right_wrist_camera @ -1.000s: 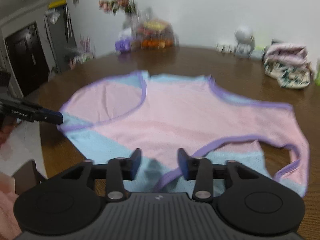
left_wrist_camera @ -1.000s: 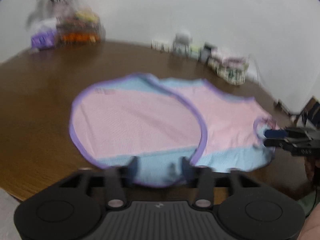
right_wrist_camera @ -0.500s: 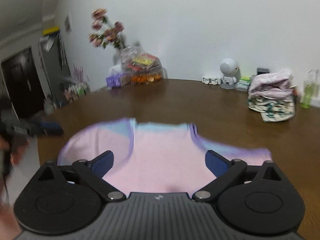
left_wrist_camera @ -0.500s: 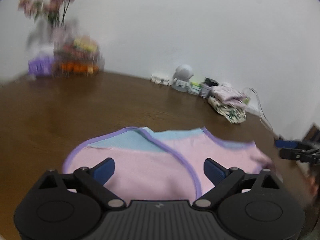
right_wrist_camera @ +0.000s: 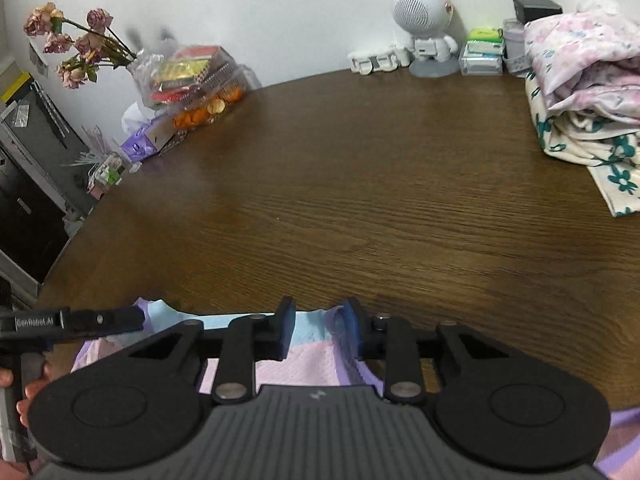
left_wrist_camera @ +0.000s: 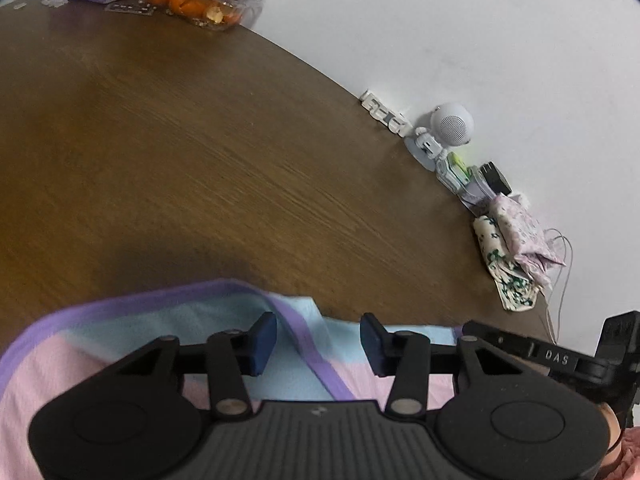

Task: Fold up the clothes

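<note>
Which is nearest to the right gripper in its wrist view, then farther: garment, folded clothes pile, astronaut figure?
From the right gripper:
1. Garment, between and under its fingers.
2. Folded clothes pile, far right on the table.
3. Astronaut figure, at the back wall.

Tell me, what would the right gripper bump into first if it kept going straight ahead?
Probably the pink and blue shirt's top edge lying between its fingers, then the bare brown table. Depth is hard to judge.

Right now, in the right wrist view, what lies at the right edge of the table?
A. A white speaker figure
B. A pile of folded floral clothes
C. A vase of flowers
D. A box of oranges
B: the pile of folded floral clothes sits at the right edge of the table; the other things stand further left.
</note>
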Action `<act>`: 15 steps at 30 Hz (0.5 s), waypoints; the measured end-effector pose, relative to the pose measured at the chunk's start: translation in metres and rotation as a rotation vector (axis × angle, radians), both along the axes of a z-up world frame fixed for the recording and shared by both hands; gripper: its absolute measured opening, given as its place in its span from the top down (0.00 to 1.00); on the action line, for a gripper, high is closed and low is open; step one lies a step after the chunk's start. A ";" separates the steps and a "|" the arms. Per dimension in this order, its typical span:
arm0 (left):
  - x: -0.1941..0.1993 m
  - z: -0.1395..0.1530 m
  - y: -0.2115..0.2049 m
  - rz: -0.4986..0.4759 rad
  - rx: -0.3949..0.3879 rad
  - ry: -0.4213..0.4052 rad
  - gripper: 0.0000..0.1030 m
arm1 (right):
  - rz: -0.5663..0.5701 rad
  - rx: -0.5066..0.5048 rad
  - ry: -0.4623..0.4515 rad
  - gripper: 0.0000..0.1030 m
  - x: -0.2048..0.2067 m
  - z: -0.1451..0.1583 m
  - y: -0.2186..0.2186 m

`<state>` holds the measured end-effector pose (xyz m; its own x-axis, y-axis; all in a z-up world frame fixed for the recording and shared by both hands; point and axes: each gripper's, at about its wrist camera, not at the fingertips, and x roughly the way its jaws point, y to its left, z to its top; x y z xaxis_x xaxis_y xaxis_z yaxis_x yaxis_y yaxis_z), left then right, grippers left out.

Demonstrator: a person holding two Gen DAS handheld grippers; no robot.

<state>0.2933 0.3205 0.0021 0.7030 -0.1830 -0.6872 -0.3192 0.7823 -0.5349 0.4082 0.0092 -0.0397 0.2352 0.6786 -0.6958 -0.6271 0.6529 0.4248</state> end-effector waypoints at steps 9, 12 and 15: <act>0.006 -0.008 0.003 0.037 0.020 0.008 0.98 | -0.009 0.052 0.042 0.98 0.006 -0.012 0.000; 0.002 -0.010 0.002 0.062 0.041 -0.013 0.99 | -0.059 0.097 0.048 1.00 0.012 -0.013 -0.009; -0.004 -0.014 0.005 0.087 0.022 -0.036 1.00 | -0.102 0.142 0.072 1.00 0.018 -0.017 -0.019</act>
